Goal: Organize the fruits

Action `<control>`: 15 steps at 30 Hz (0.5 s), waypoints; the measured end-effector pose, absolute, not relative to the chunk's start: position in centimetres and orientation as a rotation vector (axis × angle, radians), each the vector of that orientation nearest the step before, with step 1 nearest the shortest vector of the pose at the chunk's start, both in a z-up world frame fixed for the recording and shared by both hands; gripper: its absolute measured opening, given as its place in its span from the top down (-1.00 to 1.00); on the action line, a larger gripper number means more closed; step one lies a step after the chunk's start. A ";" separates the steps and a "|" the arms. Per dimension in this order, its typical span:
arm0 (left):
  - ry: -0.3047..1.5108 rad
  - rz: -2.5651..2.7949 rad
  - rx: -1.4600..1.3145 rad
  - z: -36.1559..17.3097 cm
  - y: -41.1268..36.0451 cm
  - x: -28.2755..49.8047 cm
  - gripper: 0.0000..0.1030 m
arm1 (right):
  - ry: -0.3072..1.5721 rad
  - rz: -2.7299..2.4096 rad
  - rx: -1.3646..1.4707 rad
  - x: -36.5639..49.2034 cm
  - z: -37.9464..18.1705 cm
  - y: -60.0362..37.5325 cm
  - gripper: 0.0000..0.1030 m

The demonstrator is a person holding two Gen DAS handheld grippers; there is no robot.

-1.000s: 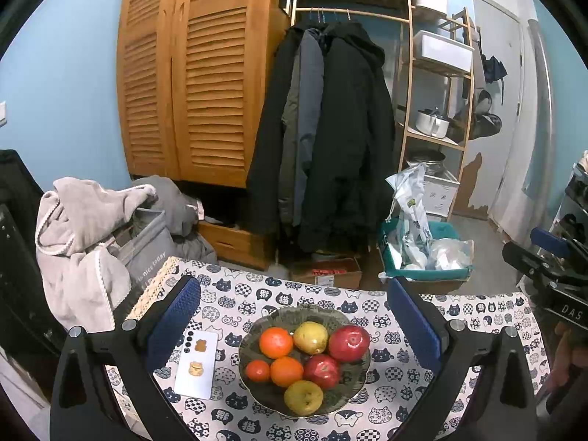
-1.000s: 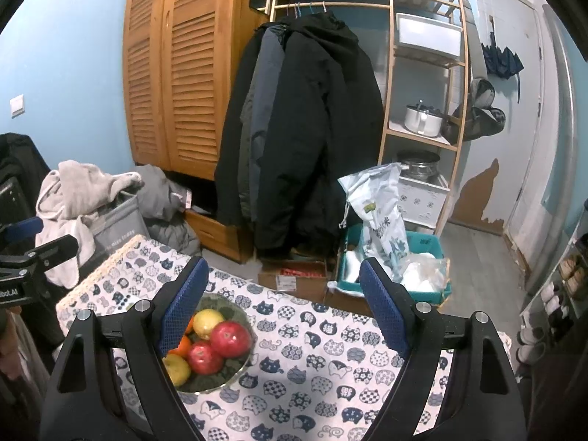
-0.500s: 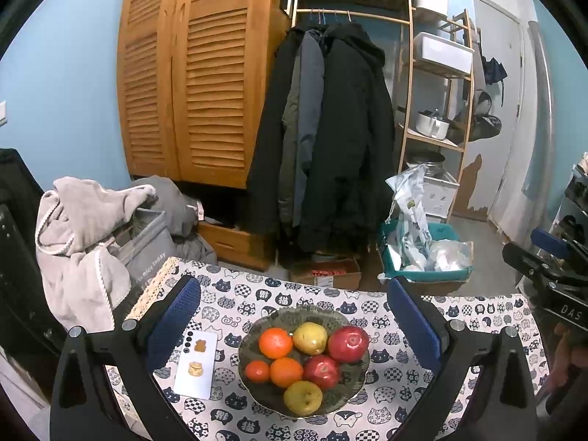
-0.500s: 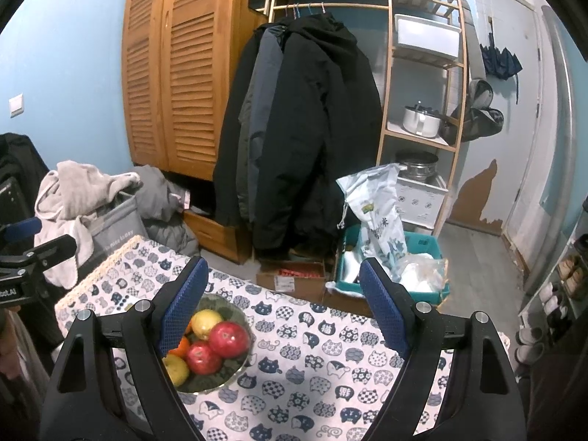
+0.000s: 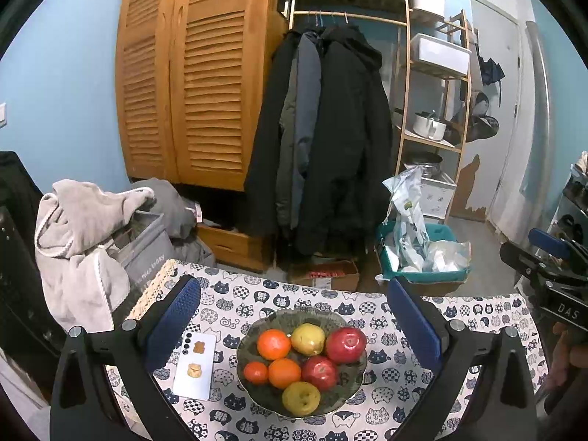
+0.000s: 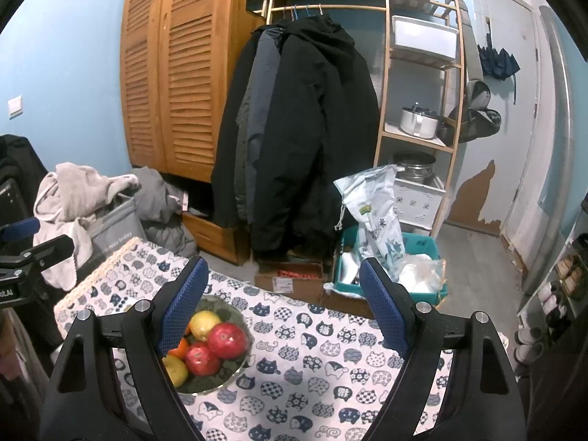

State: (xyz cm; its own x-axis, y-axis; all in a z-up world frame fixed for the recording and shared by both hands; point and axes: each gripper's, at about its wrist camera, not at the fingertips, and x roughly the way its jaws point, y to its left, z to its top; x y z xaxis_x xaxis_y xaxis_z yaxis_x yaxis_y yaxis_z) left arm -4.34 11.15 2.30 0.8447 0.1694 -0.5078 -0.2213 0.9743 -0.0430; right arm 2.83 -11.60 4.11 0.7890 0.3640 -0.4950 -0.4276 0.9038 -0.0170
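The fruit's all piled in one dark bowl (image 5: pixel 245 345) on the cat-print tablecloth (image 5: pixel 477 352) — two red apples (image 5: pixel 345 344), a couple of oranges (image 5: pixel 273 344), a small tangerine (image 5: pixel 255 372) and two yellow pears (image 5: pixel 308 338), with a white phone (image 5: pixel 194 365) lying just left of it. The left gripper (image 5: pixel 294 316) hangs over the bowl with its blue pads wide apart and nothing between them. The right gripper (image 6: pixel 281 303) is spread just as wide over bare cloth — the bowl sits by its left finger.

White letters "DAS" stand on the black body of the right gripper (image 5: pixel 562 310) at the left wrist view's edge, and faint pale lettering on the grey fabric bin (image 5: pixel 147 253) cannot be read surely.
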 end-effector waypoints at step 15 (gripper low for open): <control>0.524 0.217 -0.120 2.8 11.0 -4.3 -0.99 | 0.504 0.427 -0.131 2.9 4.1 -11.9 -0.62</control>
State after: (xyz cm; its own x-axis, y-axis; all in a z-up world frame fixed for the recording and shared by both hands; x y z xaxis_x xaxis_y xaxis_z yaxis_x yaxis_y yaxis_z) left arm -4.32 11.00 2.76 0.8437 0.1746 -0.5077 -0.2357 0.9701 -0.0581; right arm 2.91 -11.90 4.15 0.7900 0.3638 -0.4935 -0.4273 0.9040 -0.0175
